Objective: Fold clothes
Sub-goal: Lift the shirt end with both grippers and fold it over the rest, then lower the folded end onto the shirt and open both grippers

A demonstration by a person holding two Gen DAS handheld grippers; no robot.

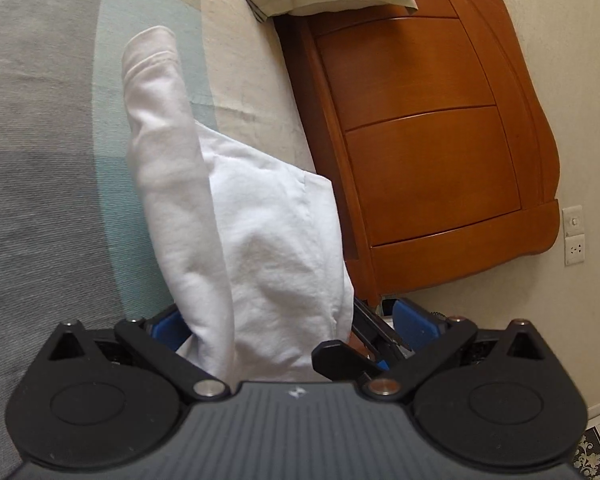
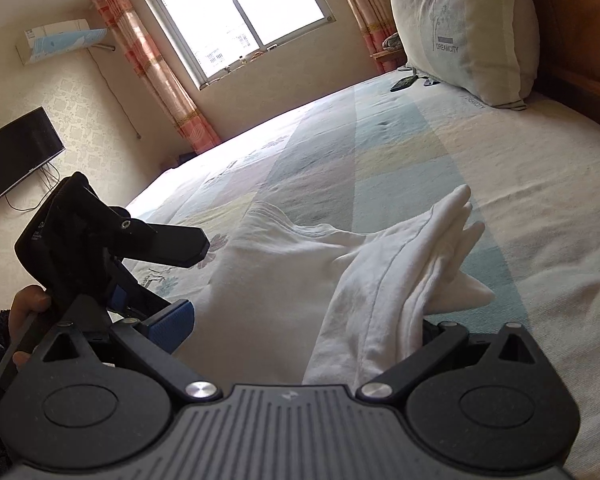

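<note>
A white garment (image 1: 236, 216) lies partly folded on the patterned bedsheet (image 1: 40, 160). In the left wrist view it runs from between my fingers out over the bed, one long fold reaching far. My left gripper (image 1: 292, 320) is open, blue pads wide apart, with cloth lying between them. A black part of the right gripper (image 1: 340, 354) shows just beside the cloth. In the right wrist view the white garment (image 2: 300, 272) fans into several folded layers at the right. My right gripper (image 2: 304, 328) is open too, its right finger hidden under the fabric. The left gripper (image 2: 152, 276), held by a hand (image 2: 24, 304), sits at the cloth's left edge.
A pillow (image 2: 464, 36) leans on the wooden headboard (image 1: 420, 140) at the bed's head, with a dark remote (image 2: 402, 84) near it. A wall socket (image 1: 574, 236) is beside the headboard. Far off are a window (image 2: 236, 12), curtains, a wall TV (image 2: 18, 150) and an air conditioner (image 2: 60, 40).
</note>
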